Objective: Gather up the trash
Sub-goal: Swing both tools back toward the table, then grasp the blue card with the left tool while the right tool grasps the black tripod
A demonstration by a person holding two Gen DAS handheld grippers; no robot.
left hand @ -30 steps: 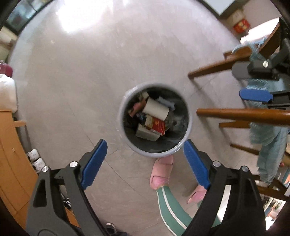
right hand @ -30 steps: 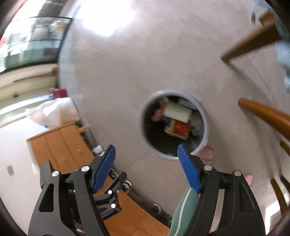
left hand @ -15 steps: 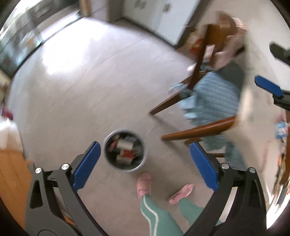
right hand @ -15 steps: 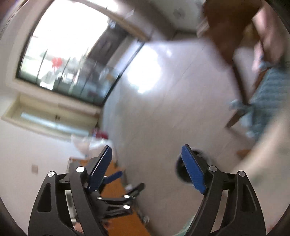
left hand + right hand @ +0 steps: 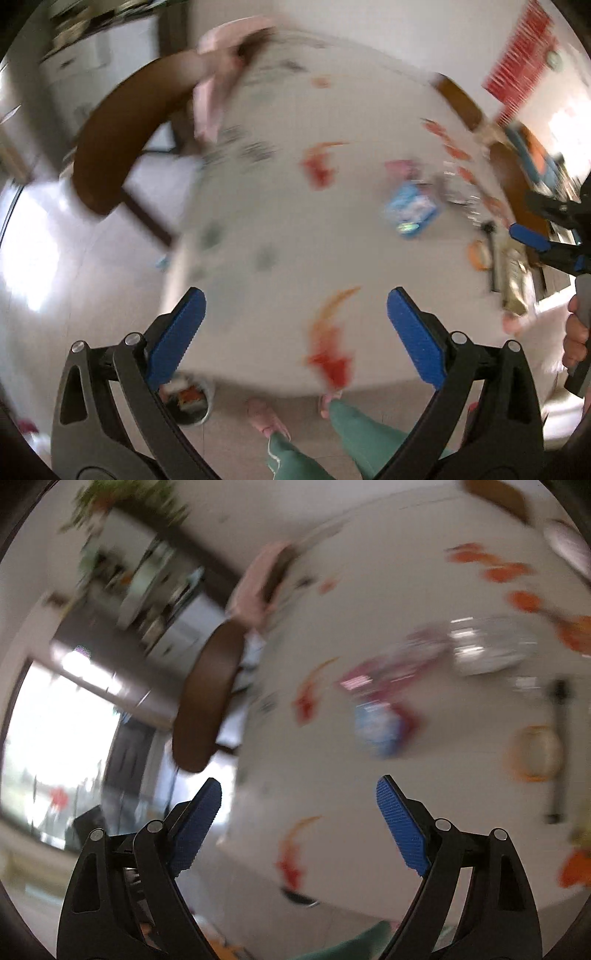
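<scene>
I have both tools up over the counter [image 5: 280,206], a pale cloth with red fish prints, because that is where the remaining trash lies. The bin [image 5: 192,400] sits on the floor at the counter's near left edge, by my feet, within reach for drops. A blue packet [image 5: 408,212] lies toward the far right, with a pink wrapper [image 5: 384,664] just behind it; blur makes the rest hard to name, possibly a clear bottle beside them. My left tool [image 5: 295,332] stands fully apart, with nothing between its pads. My right tool [image 5: 299,816] is opening wider, also empty, aimed toward the packet's side.
</scene>
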